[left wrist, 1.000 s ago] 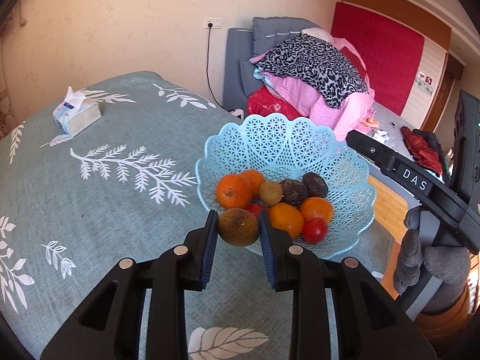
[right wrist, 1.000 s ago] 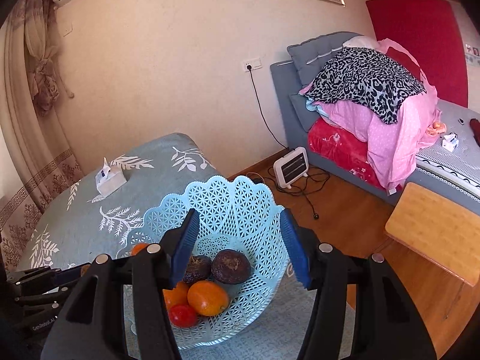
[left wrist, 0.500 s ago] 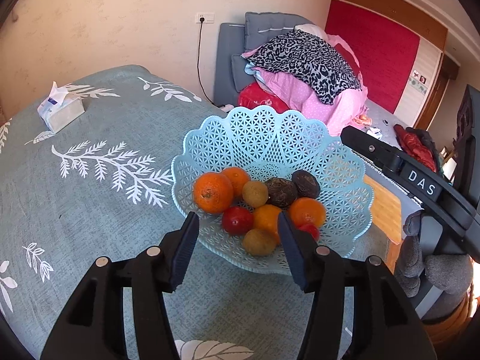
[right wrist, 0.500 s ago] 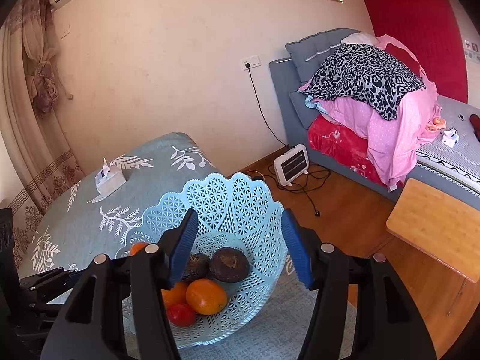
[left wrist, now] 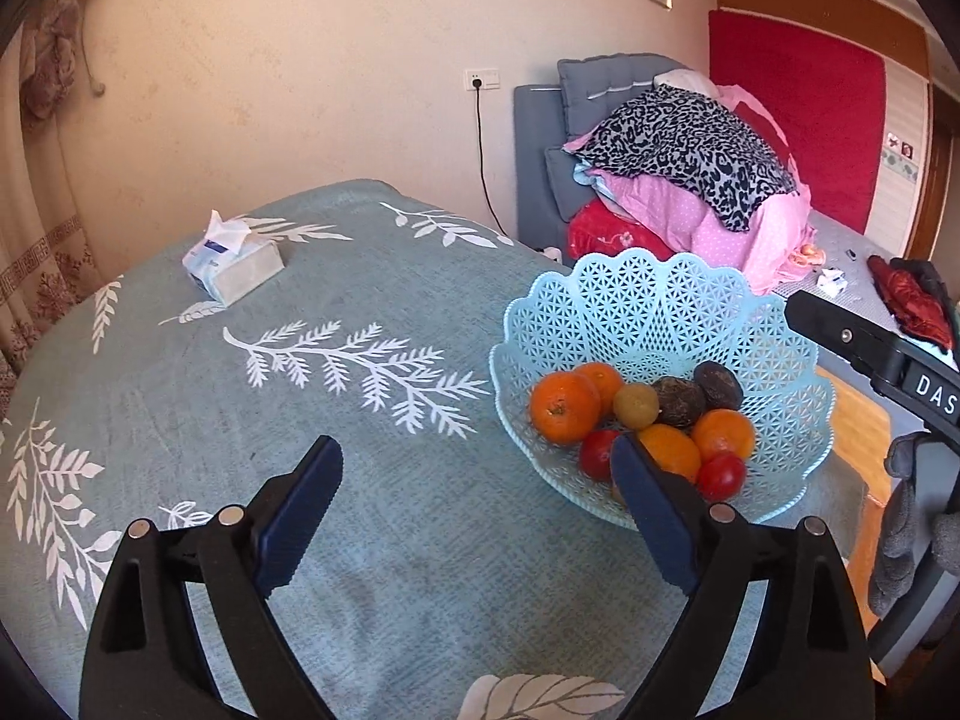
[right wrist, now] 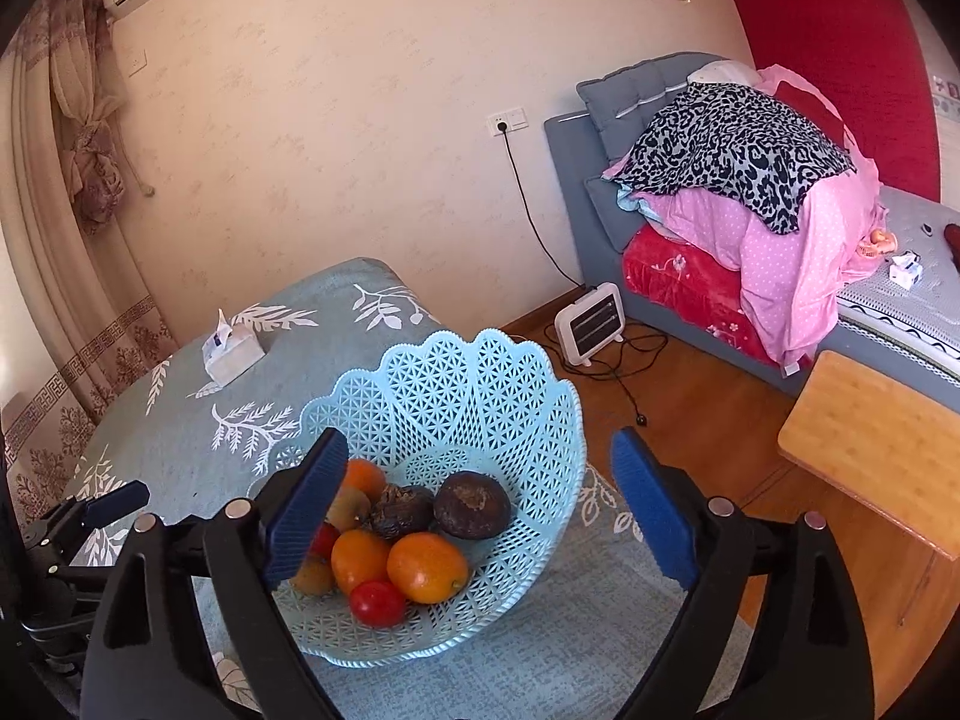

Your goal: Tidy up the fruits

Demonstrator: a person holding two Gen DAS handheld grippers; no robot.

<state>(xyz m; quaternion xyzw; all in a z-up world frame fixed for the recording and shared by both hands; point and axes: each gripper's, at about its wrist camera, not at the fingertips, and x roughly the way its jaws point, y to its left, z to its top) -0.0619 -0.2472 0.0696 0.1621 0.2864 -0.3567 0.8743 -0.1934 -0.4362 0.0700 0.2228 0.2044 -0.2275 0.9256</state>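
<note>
A light blue lattice basket [left wrist: 660, 282] stands near the right edge of the teal leaf-print tablecloth [left wrist: 300, 396]. In it lie oranges [left wrist: 564, 407], red tomatoes [left wrist: 723, 476], two dark wrinkled fruits [left wrist: 717, 384] and a green-brown fruit [left wrist: 636, 405]. My left gripper [left wrist: 474, 462] hovers over the cloth just left of the basket, its jaws opening with nothing between them. My right gripper [right wrist: 480, 450] hangs above the basket [right wrist: 468, 384], jaws also opening and clear of the fruit. A brown fruit [right wrist: 312, 576] lies at the basket's front, partly hidden by a finger.
A tissue pack [left wrist: 234, 267] lies at the far left of the table. Past the table's right edge are a wooden floor, a small white heater [right wrist: 591, 324], a bamboo stool [right wrist: 870, 438] and a bed piled with clothes [left wrist: 690, 144]. A gloved hand [left wrist: 912, 516] holds the right gripper.
My left gripper let go of the brown fruit, which now lies in the basket's front, then opened wide and swung left. My right gripper opened wider without moving.
</note>
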